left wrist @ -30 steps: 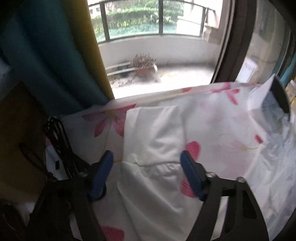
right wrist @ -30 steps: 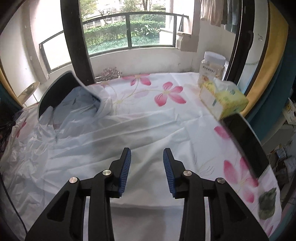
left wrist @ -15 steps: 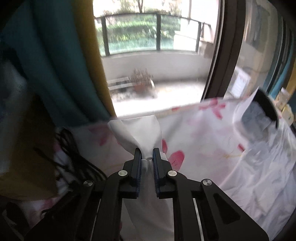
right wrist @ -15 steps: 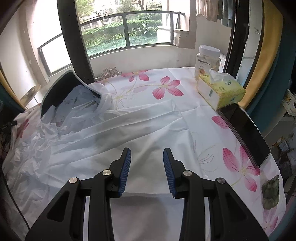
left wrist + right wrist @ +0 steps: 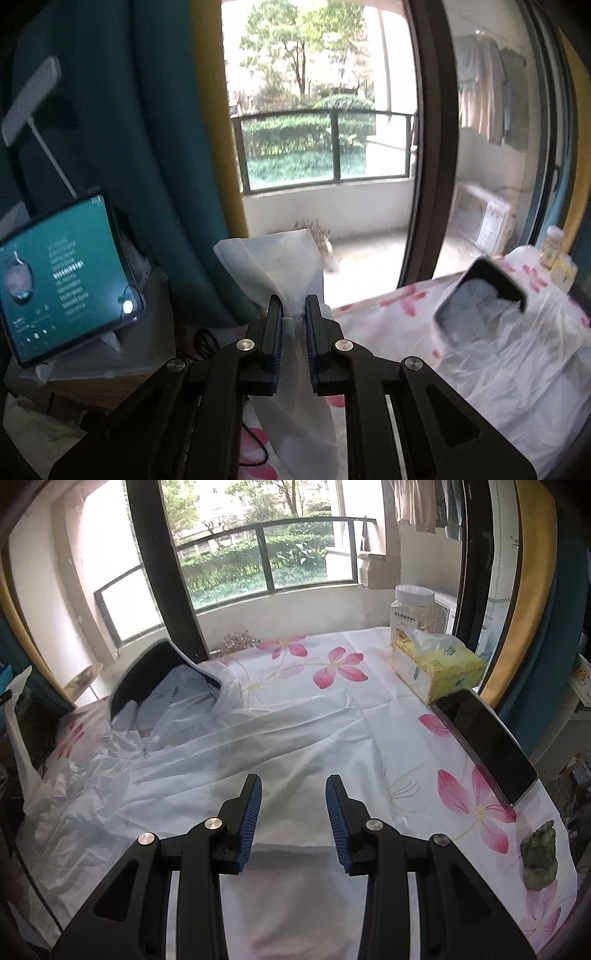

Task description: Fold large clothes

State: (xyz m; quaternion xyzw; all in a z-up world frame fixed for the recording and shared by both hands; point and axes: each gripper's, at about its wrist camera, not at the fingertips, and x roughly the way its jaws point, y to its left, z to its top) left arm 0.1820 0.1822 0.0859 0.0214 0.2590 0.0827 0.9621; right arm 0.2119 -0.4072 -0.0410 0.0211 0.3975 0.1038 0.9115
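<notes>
A thin white jacket (image 5: 207,753) with a black-brimmed hood (image 5: 147,672) lies spread on the flowered tablecloth (image 5: 332,668). My left gripper (image 5: 294,308) is shut on the jacket's sleeve end (image 5: 273,266) and holds it lifted in the air, left of the table; the cloth hangs down between the arms. The hood (image 5: 480,291) shows to its right. My right gripper (image 5: 293,794) is open and empty, low over the jacket's near hem.
On the table's right side stand a tissue box (image 5: 439,668), a plastic jar (image 5: 412,609), a black phone (image 5: 484,742) and a small green stone figure (image 5: 539,853). A lit tablet (image 5: 62,277) and cables are left of the table, by the teal curtain (image 5: 129,147).
My left gripper closed on the sleeve end and lifted it up and to the left. My right gripper stayed open over the hem, shifting only slightly.
</notes>
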